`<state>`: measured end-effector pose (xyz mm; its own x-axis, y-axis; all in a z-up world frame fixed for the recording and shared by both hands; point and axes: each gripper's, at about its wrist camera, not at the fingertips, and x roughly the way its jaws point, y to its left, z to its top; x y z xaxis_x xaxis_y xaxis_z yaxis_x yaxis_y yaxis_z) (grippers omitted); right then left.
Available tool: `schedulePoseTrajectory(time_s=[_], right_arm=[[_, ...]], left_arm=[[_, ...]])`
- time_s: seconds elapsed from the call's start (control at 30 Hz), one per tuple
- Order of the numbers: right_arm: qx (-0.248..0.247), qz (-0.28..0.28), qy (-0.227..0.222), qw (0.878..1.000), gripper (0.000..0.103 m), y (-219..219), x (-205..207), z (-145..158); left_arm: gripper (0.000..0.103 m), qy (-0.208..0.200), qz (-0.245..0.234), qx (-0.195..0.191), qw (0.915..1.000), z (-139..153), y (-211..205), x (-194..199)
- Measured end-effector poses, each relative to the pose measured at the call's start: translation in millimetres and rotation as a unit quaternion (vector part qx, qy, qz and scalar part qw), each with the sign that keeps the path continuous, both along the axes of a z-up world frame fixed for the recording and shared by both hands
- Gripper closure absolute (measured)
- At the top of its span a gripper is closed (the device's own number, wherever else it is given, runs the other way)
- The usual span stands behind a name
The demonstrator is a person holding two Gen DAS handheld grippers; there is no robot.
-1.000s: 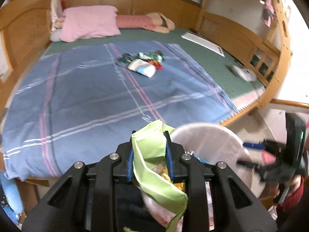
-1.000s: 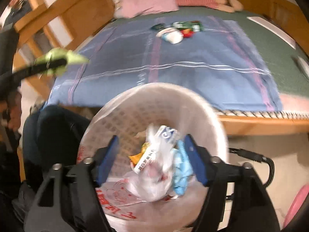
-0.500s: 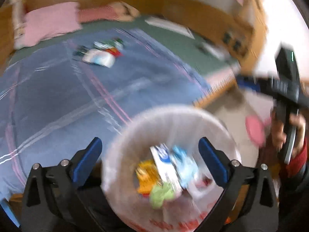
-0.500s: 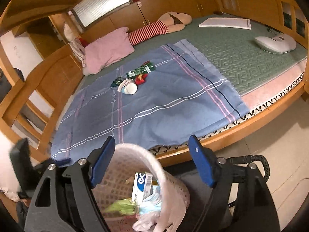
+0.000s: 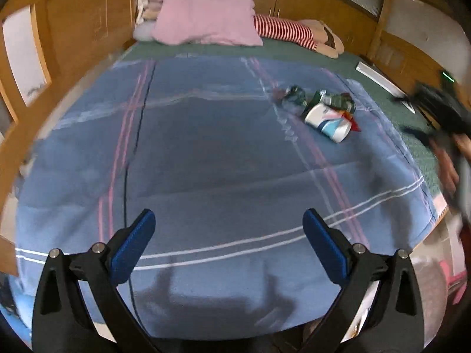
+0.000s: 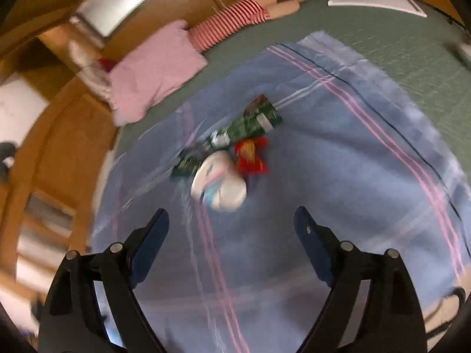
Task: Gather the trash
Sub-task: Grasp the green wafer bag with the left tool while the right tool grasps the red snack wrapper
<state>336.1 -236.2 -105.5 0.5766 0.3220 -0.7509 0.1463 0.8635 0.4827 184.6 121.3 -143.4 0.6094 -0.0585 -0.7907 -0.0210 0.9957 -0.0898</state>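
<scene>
Right wrist view: my right gripper (image 6: 231, 220) hangs over the blue blanket (image 6: 338, 176) on the bed, jaws opening with nothing between them, the white packet (image 6: 219, 184) and green wrappers (image 6: 250, 123) just ahead. My left gripper (image 5: 228, 232) is spread wide and empty, well short of that litter.

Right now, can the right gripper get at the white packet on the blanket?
Probably yes. The right gripper holds nothing, its jaws are opening, and the white packet lies just ahead of its fingertips on the blanket. Nothing stands between; the red wrapper and green wrappers lie behind it.
</scene>
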Motion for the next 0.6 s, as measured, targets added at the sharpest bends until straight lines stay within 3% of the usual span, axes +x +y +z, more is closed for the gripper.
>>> schedulePoseTrajectory(time_s=[0.03,0.07,0.2,0.3,0.33,0.37,0.47,0.53,0.6], right_arm=[[-0.001,-0.007,0.004,1.0,0.018,4,15,-4],[-0.004,-0.026,0.011,1.0,0.018,7,45,-14],[-0.046,-0.111,0.037,0.992,0.018,22,123,-49],[-0.088,-0.15,0.051,0.983,0.018,30,147,-73],[-0.101,-0.152,0.061,0.981,0.028,34,151,-80],[-0.101,-0.149,0.065,0.981,0.047,36,152,-83],[-0.085,-0.117,0.066,0.987,0.069,54,142,-89],[-0.027,-0.054,0.073,0.996,0.085,78,121,-92],[-0.006,-0.01,0.082,0.997,0.085,104,100,-96]], left_arm=[[0.004,0.036,0.014,0.002,0.9992,-8,5,5],[0.004,0.043,0.02,-0.003,0.9989,-9,9,6],[0.004,0.018,0.013,0.01,0.9997,5,16,3],[0.004,0.022,0.028,0.029,0.9989,8,23,-1],[0.004,0.029,0.033,0.029,0.9986,7,26,-1],[0.004,0.036,0.037,0.026,0.9983,6,31,0],[0.003,0.054,0.059,0.006,0.9968,1,42,3],[0.003,0.062,0.073,-0.009,0.9954,-2,49,4],[0.003,0.07,0.09,-0.015,0.9934,-7,56,4]])
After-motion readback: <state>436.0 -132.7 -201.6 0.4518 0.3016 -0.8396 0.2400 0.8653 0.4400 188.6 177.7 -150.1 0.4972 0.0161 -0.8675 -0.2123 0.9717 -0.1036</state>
